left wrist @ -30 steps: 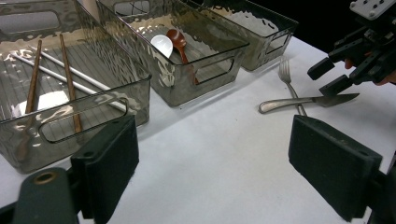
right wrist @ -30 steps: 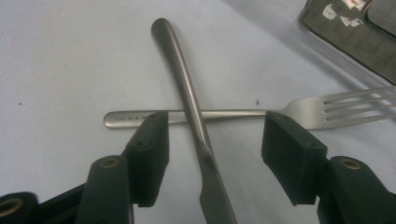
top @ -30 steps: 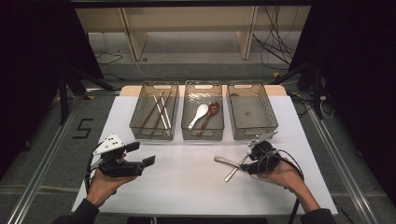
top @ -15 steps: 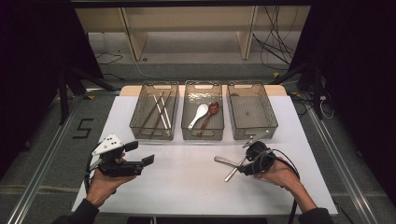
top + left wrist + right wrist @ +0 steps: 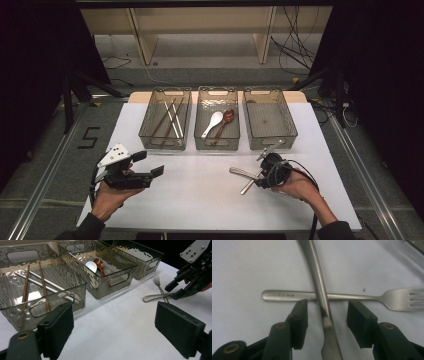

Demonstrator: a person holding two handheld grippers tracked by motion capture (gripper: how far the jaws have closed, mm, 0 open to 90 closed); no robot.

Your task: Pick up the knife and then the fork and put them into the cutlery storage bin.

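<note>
Two steel pieces of cutlery lie crossed on the white table (image 5: pixel 200 200). One is a fork (image 5: pixel 266 152) (image 5: pixel 397 299) with its tines toward the bins. The other is a plain steel handle (image 5: pixel 239 172) (image 5: pixel 319 282) lying over the fork. My right gripper (image 5: pixel 259 176) (image 5: pixel 327 311) is open, low over the table, one jaw on each side of that handle, not touching it. The head of that piece is hidden under the gripper. My left gripper (image 5: pixel 149 164) (image 5: pixel 118 325) is wide open with nothing in it, at the front left, well apart from the cutlery.
Three clear bins stand in a row at the back. The left bin (image 5: pixel 145 125) holds chopsticks (image 5: pixel 170 120). The middle bin (image 5: pixel 216 146) holds a white spoon (image 5: pixel 212 122) and a red spoon (image 5: pixel 226 119). The right bin (image 5: pixel 270 120) holds nothing.
My right gripper has slid a little to the left, so its jaws now straddle the steel handle. The left gripper has stayed put.
</note>
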